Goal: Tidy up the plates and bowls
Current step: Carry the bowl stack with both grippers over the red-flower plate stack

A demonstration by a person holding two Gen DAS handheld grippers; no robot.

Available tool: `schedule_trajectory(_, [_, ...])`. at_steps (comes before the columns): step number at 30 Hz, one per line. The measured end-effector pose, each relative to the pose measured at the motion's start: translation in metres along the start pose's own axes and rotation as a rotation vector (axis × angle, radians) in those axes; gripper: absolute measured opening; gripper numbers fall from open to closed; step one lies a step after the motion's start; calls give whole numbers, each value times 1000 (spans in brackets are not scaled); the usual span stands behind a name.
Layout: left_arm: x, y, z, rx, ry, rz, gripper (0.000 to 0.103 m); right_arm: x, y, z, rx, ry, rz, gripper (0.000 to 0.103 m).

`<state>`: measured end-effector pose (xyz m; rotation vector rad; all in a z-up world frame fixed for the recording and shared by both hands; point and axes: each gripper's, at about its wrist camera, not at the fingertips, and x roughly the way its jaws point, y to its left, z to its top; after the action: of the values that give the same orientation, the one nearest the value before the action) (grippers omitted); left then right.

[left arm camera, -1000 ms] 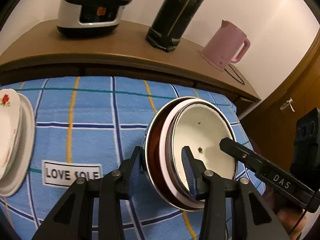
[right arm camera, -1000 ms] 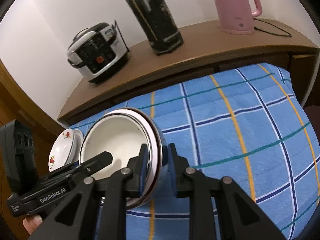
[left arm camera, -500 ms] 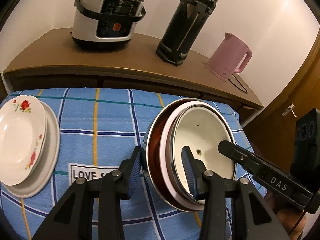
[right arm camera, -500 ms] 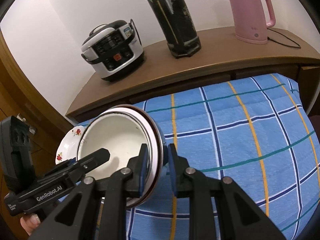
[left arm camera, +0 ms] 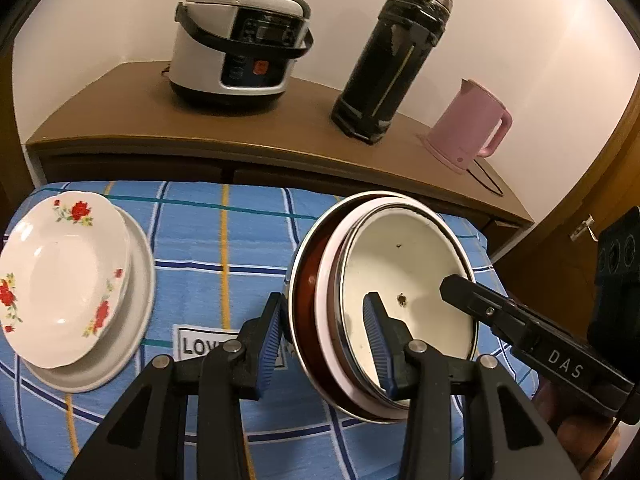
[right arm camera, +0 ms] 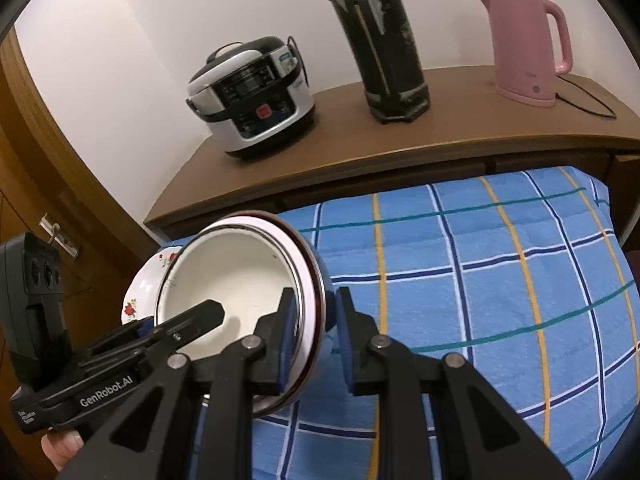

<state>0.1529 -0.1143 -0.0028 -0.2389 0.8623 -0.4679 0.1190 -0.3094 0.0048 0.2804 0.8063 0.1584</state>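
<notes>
A nested stack of bowls [left arm camera: 400, 280], cream inside with pink and brown rims, hangs tilted above the blue checked cloth. My left gripper [left arm camera: 324, 340] is shut on its near rim, one finger inside and one outside. My right gripper [right arm camera: 316, 332] is shut on the opposite rim of the same bowls [right arm camera: 240, 280]. A rose-patterned dish [left arm camera: 60, 276] lies on a plain white plate [left arm camera: 136, 320] at the left of the cloth; part of it shows behind the bowls in the right wrist view [right arm camera: 140, 288].
Behind the cloth-covered table [right arm camera: 500, 280] runs a wooden sideboard [left arm camera: 280, 136] with a rice cooker [left arm camera: 240, 40], a black thermos [left arm camera: 392, 60] and a pink kettle [left arm camera: 468, 124]. Wooden cabinet doors stand at both sides.
Both grippers have lifted the bowls and pulled back, so more of the sideboard shows. The rose dish and its plate have come fully into the left wrist view.
</notes>
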Motion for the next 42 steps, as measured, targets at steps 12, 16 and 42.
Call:
schedule_trajectory(12, [-17,30,2,-29,-26,34,43,13,35,3,-55,10,25,20])
schedule_trajectory(16, [-25,39,3,-39,-35,47,43,18,48,2,-70,14,35,20])
schedule_trajectory(42, [-63,104,9,-107,-80,164,43,62,133,16,-222,79,88,20])
